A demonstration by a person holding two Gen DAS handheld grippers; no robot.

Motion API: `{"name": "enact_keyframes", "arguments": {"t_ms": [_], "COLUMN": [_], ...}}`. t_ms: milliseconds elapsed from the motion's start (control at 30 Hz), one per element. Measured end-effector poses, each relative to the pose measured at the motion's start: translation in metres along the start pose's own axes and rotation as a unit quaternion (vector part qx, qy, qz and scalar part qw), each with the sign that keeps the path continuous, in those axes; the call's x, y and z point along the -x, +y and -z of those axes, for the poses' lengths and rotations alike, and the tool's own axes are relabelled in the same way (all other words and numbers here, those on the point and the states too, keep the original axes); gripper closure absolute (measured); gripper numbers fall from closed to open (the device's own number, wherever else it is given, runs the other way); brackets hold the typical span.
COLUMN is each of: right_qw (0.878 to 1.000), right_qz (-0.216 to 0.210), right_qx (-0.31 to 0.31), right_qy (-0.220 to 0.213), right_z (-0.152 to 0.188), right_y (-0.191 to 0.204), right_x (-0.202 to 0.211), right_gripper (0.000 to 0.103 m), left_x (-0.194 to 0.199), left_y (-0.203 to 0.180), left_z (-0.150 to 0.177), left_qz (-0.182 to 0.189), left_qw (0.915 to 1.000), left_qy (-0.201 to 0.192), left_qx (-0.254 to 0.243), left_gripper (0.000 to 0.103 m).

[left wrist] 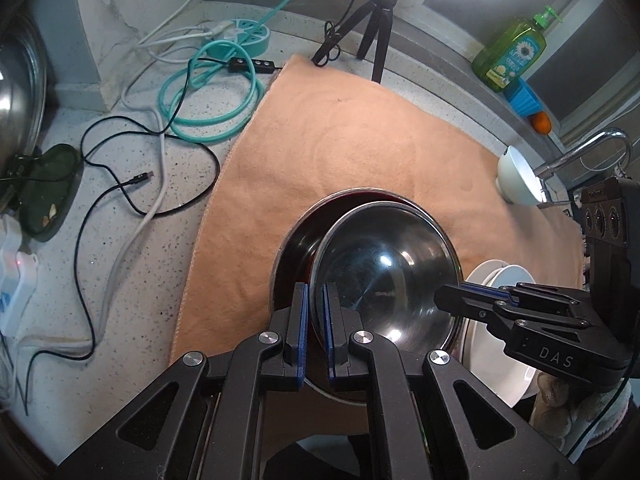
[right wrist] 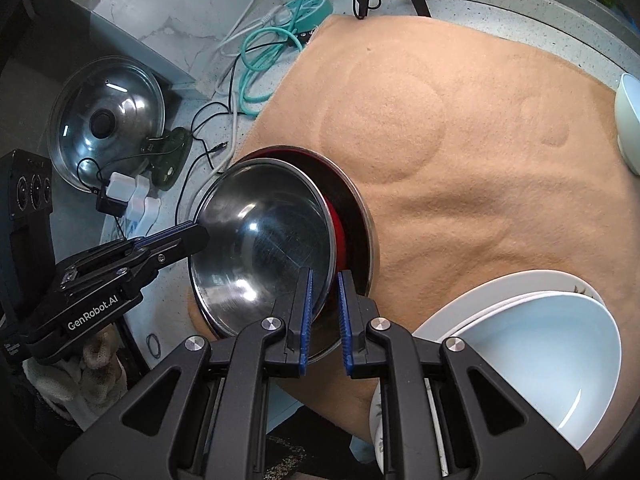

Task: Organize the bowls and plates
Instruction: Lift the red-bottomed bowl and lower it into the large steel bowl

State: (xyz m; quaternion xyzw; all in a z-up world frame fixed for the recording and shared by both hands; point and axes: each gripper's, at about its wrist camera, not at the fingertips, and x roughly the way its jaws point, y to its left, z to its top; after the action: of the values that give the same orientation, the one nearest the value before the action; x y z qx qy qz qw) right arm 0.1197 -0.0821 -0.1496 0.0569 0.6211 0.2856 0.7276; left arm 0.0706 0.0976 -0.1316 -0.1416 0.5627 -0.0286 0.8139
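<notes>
A shiny steel bowl (left wrist: 384, 280) (right wrist: 260, 240) sits tilted in a larger steel-rimmed bowl with a red inside (left wrist: 294, 248) (right wrist: 354, 208) on the peach towel (left wrist: 340, 140) (right wrist: 480, 160). My left gripper (left wrist: 315, 300) (right wrist: 200, 236) is shut on the steel bowl's near rim in the left wrist view. On the opposite rim my right gripper (right wrist: 325, 284) (left wrist: 442, 300) is shut as well. I cannot tell whether the two bowls touch. A stack of white plates (left wrist: 492, 280) (right wrist: 520, 340) lies beside them. A pale bowl (left wrist: 516, 176) (right wrist: 628, 120) stands on its side at the towel's far edge.
Loose cables (left wrist: 160, 152) and a teal power strip (left wrist: 240, 36) lie on the speckled counter left of the towel. A steel pot lid (right wrist: 108, 120) leans at the left. A tripod (left wrist: 380, 20), a green soap bottle (left wrist: 512, 52) and a faucet (left wrist: 592, 148) stand at the back.
</notes>
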Motion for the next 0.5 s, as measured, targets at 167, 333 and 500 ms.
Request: {"name": "enact_keyframes", "arguments": {"t_ms": [167, 333, 500], "right_qw": [1.0, 1.0, 1.0], "right_qz": [0.006, 0.013, 0.017], "right_qx": [0.004, 0.007, 0.014], "right_qy": [0.004, 0.006, 0.011], "right_z": [-0.002, -0.004, -0.005], "right_y": [0.002, 0.004, 0.006], "right_x": [-0.003, -0.006, -0.008], "right_gripper": [0.091, 0.091, 0.089], "left_x": [-0.004, -0.008, -0.011], "left_y": [0.001, 0.001, 0.001], "left_z": [-0.001, 0.0, 0.0], "left_qz": [-0.003, -0.008, -0.01], "left_qw": [1.0, 0.9999, 0.9998], "left_qy": [0.005, 0.011, 0.018], "left_qx": [-0.001, -0.002, 0.001], "left_gripper": [0.097, 0.097, 0.097]}}
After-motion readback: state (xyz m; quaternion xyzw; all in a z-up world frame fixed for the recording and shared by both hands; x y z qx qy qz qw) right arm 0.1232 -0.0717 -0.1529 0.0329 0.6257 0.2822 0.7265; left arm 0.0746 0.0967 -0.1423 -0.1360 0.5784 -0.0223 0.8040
